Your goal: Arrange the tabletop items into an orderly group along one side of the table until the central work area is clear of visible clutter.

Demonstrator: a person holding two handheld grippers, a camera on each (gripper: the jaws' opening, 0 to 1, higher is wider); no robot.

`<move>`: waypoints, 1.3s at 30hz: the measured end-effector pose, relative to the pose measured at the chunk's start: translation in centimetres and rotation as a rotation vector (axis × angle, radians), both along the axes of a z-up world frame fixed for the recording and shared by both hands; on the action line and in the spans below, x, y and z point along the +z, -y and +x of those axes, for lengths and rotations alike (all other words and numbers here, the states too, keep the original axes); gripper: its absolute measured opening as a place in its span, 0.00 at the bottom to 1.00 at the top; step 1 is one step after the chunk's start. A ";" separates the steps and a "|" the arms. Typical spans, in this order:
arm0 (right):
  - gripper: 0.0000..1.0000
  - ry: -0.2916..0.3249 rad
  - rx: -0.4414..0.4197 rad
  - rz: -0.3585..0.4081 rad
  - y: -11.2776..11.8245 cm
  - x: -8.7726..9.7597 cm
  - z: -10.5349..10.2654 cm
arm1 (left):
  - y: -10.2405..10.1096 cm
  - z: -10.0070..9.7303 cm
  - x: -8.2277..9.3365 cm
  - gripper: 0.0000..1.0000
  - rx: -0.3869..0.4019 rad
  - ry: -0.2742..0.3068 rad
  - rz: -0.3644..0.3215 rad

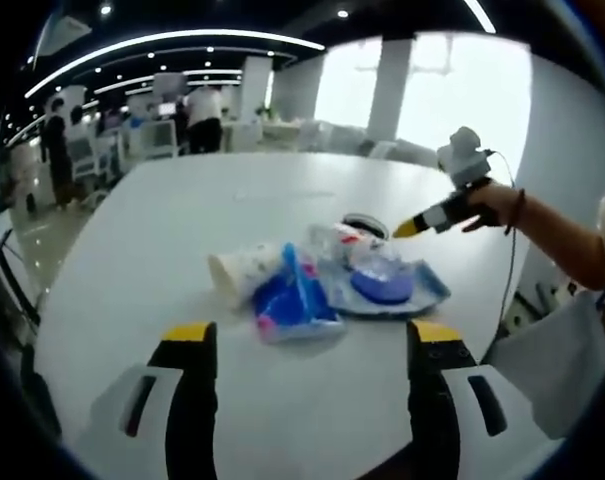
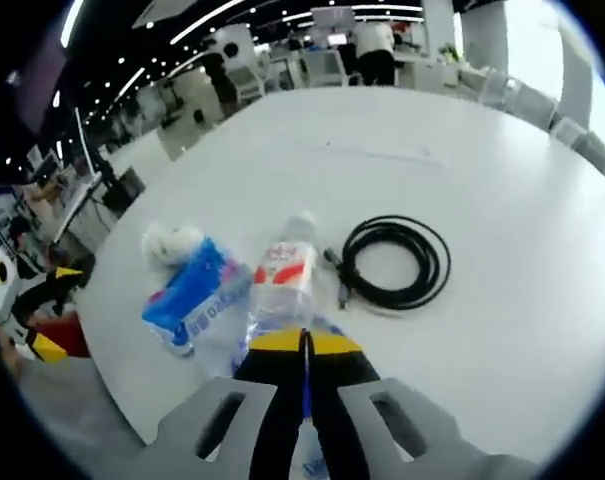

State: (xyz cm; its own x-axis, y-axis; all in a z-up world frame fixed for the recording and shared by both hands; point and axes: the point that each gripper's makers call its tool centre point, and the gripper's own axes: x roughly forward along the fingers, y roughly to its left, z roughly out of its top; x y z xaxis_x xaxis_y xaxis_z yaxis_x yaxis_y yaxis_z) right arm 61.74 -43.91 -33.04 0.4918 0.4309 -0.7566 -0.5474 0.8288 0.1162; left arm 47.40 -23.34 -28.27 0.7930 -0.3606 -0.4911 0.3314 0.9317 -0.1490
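A small heap lies on the white table [image 1: 162, 230]: a white paper cup on its side [image 1: 238, 270], a blue packet [image 1: 287, 305], a clear bottle with a red label [image 1: 348, 243], and a clear pouch with a blue disc [image 1: 385, 285]. My left gripper [image 1: 312, 335] is open wide, just short of the heap. My right gripper [image 1: 410, 228], held by a hand, hovers beyond the heap with its jaws shut. In the right gripper view, the right gripper [image 2: 304, 345] is shut with nothing visibly held, right over the bottle [image 2: 282, 272]. The blue packet [image 2: 190, 290] and cup [image 2: 172, 241] lie to its left.
A coiled black cable [image 2: 392, 262] lies on the table right of the bottle, also seen behind the heap [image 1: 362, 221]. The left gripper [image 2: 52, 310] shows at the table's left edge. Wide bare tabletop [image 2: 502, 180] stretches beyond. Chairs and people stand in the far office.
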 end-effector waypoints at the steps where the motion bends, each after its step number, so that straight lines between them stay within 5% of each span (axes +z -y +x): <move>1: 0.07 -0.006 -0.003 0.009 -0.2 0.0 0.1 | 0.0 0.0 0.0 0.75 -0.001 0.000 0.000; 9: 0.30 -0.035 0.062 0.006 -2.2 -0.2 0.3 | 0.3 0.0 -0.2 0.78 -0.007 -0.004 0.005; 19: 0.40 -0.105 0.105 -0.025 -4.6 -1.0 2.1 | 0.3 0.2 -0.4 0.83 -0.008 0.003 0.031; 25: 0.43 -0.181 0.113 -0.155 -4.4 -2.4 2.9 | 0.4 0.3 -0.7 0.83 -0.015 -0.007 0.032; 35: 0.42 -0.310 0.131 -0.241 -5.2 -3.6 4.3 | 0.2 -0.1 -1.8 0.83 -0.040 -0.051 0.093; 39: 0.38 -0.409 0.107 -0.259 -5.4 -4.4 4.0 | 0.5 -0.3 -1.9 0.82 -0.049 -0.058 0.074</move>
State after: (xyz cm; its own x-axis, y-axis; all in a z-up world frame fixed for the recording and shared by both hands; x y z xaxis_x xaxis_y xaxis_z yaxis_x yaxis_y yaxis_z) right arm 65.72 -38.48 -37.43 0.0953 0.2353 -0.9672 -0.5832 0.8007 0.1373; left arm 47.14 -23.87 -30.13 0.7447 -0.3594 -0.5624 0.3697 0.9237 -0.1008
